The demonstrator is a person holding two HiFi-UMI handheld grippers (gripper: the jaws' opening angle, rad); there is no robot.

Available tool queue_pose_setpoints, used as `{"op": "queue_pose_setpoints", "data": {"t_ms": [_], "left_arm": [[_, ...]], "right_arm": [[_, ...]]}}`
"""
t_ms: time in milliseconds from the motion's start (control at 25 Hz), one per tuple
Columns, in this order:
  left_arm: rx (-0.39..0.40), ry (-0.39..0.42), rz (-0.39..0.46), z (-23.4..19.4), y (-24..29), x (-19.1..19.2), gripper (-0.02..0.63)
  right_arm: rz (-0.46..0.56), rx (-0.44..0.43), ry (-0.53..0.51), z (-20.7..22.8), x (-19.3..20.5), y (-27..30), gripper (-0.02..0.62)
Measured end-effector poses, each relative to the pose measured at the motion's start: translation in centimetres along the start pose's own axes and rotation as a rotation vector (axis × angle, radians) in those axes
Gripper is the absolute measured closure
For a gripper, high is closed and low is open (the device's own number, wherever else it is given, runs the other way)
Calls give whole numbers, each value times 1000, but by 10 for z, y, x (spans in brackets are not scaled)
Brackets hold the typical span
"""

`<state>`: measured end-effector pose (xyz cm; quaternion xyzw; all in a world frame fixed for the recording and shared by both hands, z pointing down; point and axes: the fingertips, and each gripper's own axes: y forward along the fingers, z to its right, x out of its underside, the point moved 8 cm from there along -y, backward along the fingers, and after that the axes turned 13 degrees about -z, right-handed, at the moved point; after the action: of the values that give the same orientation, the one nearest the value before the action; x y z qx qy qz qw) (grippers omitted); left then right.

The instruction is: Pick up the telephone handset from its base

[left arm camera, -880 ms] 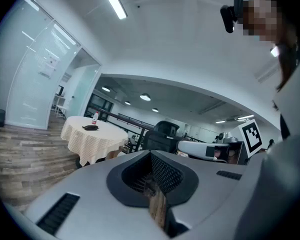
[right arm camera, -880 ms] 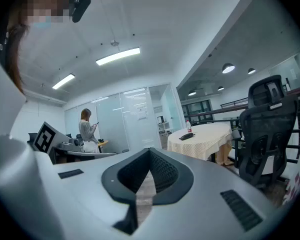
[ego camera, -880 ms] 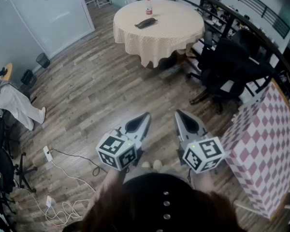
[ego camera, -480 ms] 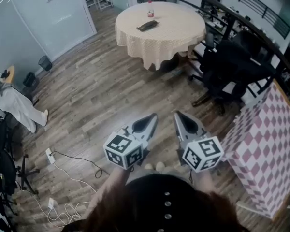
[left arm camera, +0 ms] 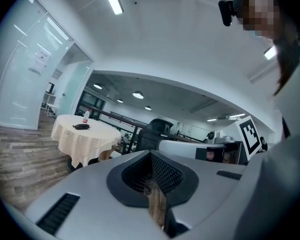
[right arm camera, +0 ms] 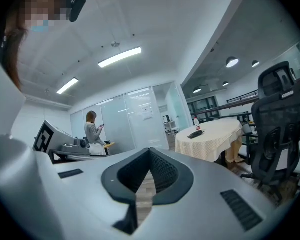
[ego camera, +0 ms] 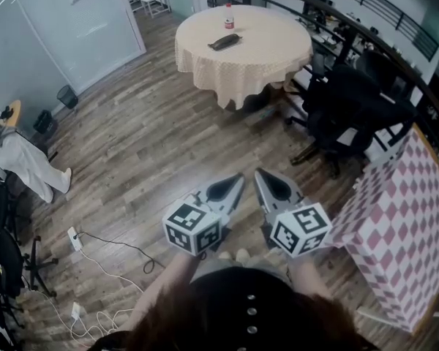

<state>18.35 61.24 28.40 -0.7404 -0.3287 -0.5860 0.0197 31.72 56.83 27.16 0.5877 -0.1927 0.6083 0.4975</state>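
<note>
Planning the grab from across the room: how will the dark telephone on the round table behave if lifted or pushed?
The telephone lies low and flat, so it probably won't tip or roll. On the checked tablecloth it may drag the cloth if pushed. The upright bottle just beyond it looks easy to knock over.

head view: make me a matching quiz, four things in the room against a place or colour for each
1 bottle
2 office chair
3 power strip
4 checked cloth

A pink and white, far right
B stands on the round table
C black, right of the round table
D on the wood floor, lower left

Pairs: 1-B, 2-C, 3-D, 4-A
</note>
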Motion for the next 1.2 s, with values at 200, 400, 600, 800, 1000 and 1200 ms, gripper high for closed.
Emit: {"op": "queue_pose_setpoints", "data": {"t_ms": [200,400,600,800,1000,1200], "left_arm": [[0,13,-29,-18,2,7,600],[13,-27,-18,-35,0,7,600],[5,-28,-12,-55,1,-1,600],[-5,-43,-7,-83,15,-5,600],[-12,-60,-14,-125,45,-22,600],[-45,-49,-17,-166,87,-57,600]], "right_arm": [[-34,24,6,-6,7,14,586],[-41,4,78,-7,18,28,586],[-49,4,82,-4,15,44,586],[-63,-17,40,13,3,76,586],[-57,-27,47,47,-15,119,586],[-65,-44,52,92,-47,163,586]]}}
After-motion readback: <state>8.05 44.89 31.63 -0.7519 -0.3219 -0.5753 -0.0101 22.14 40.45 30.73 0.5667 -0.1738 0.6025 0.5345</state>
